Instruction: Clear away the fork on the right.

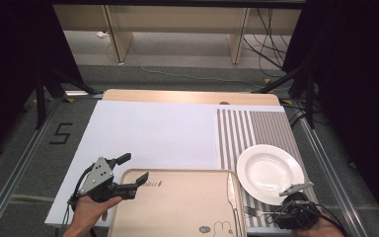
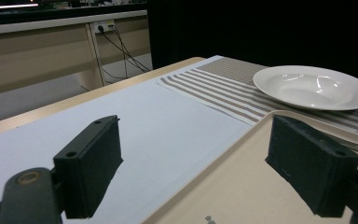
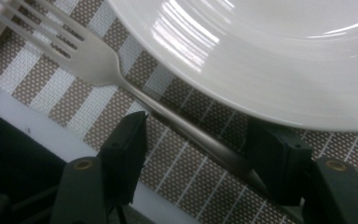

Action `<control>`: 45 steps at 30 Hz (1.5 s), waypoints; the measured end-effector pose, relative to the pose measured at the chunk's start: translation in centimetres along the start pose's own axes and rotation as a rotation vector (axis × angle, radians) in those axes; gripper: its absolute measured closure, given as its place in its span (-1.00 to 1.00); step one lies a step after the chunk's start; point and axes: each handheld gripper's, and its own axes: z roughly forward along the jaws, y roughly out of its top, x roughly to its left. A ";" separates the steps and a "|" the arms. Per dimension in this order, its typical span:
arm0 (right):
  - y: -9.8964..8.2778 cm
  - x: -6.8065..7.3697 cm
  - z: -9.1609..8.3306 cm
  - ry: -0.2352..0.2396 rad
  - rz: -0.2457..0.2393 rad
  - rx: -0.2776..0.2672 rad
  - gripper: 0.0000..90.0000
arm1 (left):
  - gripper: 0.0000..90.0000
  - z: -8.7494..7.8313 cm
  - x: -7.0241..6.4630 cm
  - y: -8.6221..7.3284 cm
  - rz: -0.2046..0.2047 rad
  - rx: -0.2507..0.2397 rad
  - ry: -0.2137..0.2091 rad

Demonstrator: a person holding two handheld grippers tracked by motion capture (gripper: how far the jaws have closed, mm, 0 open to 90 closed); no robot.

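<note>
A silver fork [image 3: 88,56] lies on the striped placemat [image 3: 46,93], close to the rim of a white plate [image 3: 270,60]. Its handle runs between the jaws of my right gripper [image 3: 203,156], which is open, with a gap on each side of the handle. In the high view the fork [image 1: 253,212] lies at the table's near right, just ahead of the right gripper [image 1: 278,214]. My left gripper [image 1: 132,169] is open and holds nothing, straddling the far left edge of the beige tray [image 1: 177,202]: one jaw over the white sheet, the other over the tray [image 2: 242,186].
A knife [image 1: 233,195] lies along the tray's right side. The plate [image 1: 270,170] rests on the striped placemat [image 1: 249,128]. A white sheet [image 1: 153,133] covers the table's left and middle. The near table edge is close to the right gripper.
</note>
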 end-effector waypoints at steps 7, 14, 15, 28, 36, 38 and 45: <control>0.0 -0.1 -0.2 0.001 -0.015 0.027 0.08 | -0.62 0.0 0.0 0.0 0.000 0.001 0.000; 0.3 0.1 -0.3 0.009 -0.066 0.062 0.22 | -0.62 0.0 0.0 0.0 0.000 0.002 0.000; 0.4 0.1 -0.3 0.011 -0.064 0.067 0.23 | -0.62 0.0 0.0 0.0 0.000 0.002 0.000; 0.9 0.3 -0.2 0.025 -0.185 0.089 0.55 | -0.62 0.1 0.0 -0.1 -0.002 0.003 -0.002; 1.3 0.3 -0.1 0.037 -0.239 0.110 0.64 | -0.62 0.1 0.1 -0.1 -0.005 0.004 0.000; 1.4 0.5 -0.2 0.045 -0.234 0.129 0.64 | -0.62 0.1 0.1 -0.1 -0.004 0.004 0.000; 1.6 0.8 -0.1 0.034 -0.282 0.124 0.76 | -0.62 0.1 0.0 -0.1 -0.001 0.003 0.000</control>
